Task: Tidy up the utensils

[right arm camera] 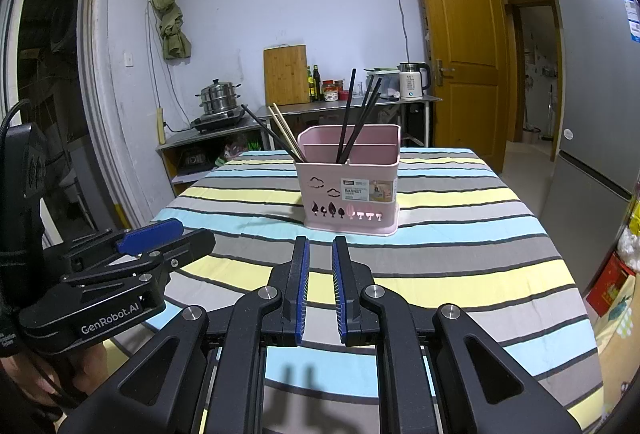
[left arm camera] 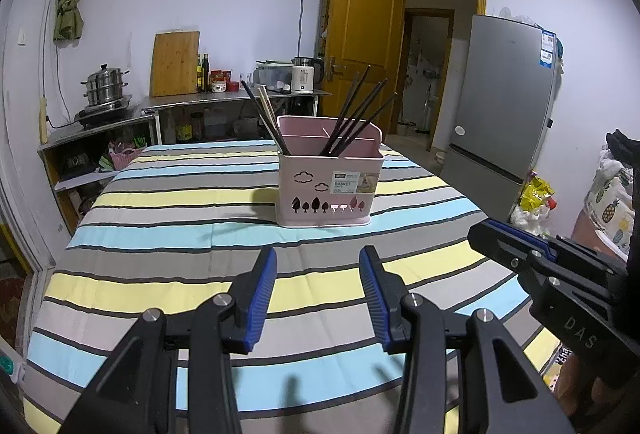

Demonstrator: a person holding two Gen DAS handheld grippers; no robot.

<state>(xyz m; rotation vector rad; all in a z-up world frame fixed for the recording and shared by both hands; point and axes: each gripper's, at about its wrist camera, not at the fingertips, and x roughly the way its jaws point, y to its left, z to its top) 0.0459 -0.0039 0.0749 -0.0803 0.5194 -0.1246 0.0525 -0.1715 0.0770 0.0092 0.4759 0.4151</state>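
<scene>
A pink basket point(left arm camera: 328, 190) is set upright on a table covered by a striped cloth point(left arm camera: 168, 218) of blue, yellow and grey bands. The basket is divided into compartments and bears a printed label and cut-out clouds and trees on its near wall. Black chopsticks point(left arm camera: 358, 114) are stood in it, leaning toward the right in the left wrist view; a second group, black chopsticks with a pair of pale wooden chopsticks point(left arm camera: 268, 110), is leaned out over the left rim. The left gripper point(left arm camera: 318, 294) is held above the near part of the cloth, its blue-padded jaws apart with nothing between them. The right gripper point(right arm camera: 320, 286) is held just beside it, jaws drawn close with a narrow gap, nothing clamped. Both are kept well short of the basket. Behind the table are noted a counter with a steamer pot point(right arm camera: 218, 96), a wooden cutting board point(right arm camera: 286, 74), a kettle point(right arm camera: 414, 80), a yellow door point(right arm camera: 460, 46) and a grey refrigerator point(left arm camera: 504, 106).
</scene>
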